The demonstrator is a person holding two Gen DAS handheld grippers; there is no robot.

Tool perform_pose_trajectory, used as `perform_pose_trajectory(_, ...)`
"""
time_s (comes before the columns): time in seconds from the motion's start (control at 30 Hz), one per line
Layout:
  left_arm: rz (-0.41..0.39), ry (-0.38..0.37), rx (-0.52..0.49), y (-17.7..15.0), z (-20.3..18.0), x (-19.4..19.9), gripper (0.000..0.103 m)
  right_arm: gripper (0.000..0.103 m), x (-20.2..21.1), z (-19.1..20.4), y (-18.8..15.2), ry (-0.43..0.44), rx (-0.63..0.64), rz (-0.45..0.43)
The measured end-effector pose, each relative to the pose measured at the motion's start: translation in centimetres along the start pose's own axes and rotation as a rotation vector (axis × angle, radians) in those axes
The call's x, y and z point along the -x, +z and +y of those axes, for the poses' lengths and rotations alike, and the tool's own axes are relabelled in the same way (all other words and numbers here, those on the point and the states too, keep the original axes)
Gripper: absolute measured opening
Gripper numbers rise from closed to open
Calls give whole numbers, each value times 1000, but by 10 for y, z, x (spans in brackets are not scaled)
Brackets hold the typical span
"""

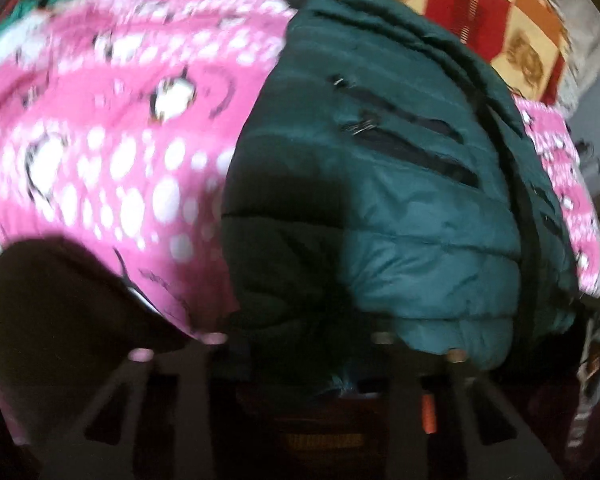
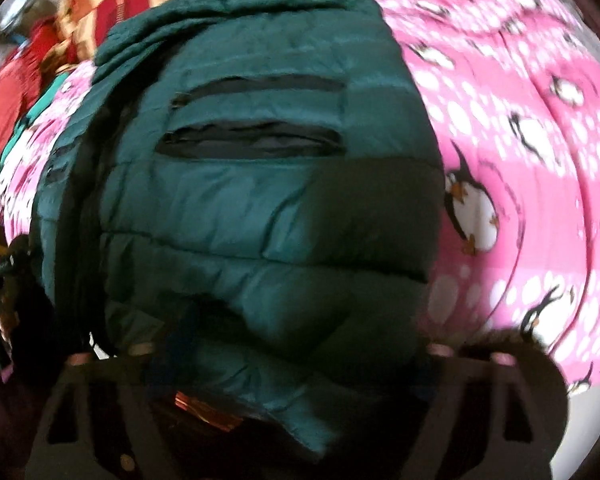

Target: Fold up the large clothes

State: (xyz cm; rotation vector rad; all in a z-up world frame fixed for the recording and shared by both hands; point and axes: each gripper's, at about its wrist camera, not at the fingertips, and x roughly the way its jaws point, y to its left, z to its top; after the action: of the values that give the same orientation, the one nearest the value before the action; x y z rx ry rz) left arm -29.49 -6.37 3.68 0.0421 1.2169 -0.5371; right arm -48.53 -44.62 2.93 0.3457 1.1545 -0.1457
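Note:
A dark green quilted puffer jacket [image 1: 400, 184] lies on a pink penguin-print blanket [image 1: 112, 128]. It fills the right wrist view [image 2: 240, 200], with two dark zip pockets facing me. My left gripper [image 1: 300, 348] is open, its jaws wide apart at the jacket's near hem, with jacket fabric bulging between them. My right gripper [image 2: 284, 356] is open too, jaws wide, and a fold of the jacket's hem lies between them. Both views are blurred by motion, so contact with the fingers is unclear.
The pink blanket [image 2: 520, 140] covers the surface on both sides of the jacket. A red, cream and orange patterned cloth [image 1: 480, 12] lies beyond it. Red items and a metal pot [image 2: 20, 4] sit at the far left of the right wrist view.

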Motion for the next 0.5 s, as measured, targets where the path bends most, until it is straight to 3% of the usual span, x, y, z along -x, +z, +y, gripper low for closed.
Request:
perform_pose_trajectory(0.03, -17, 3, -16, 2, -4, 8, 0, 29, 9, 0, 2, 7, 9, -18)
perform_pose_trajectory(0.07, -26, -6, -18, 4, -5, 14, 0, 22, 14, -1, 5, 24, 8, -29)
perform_pose_trajectory(0.33, -220, -73, -38, 47, -20, 87, 0, 19, 81, -6, 38, 181, -24, -230)
perform_pose_trajectory(0.5, -323, -82, -10, 89, -19, 111, 0, 19, 102, -13, 75, 177, -51, -332)
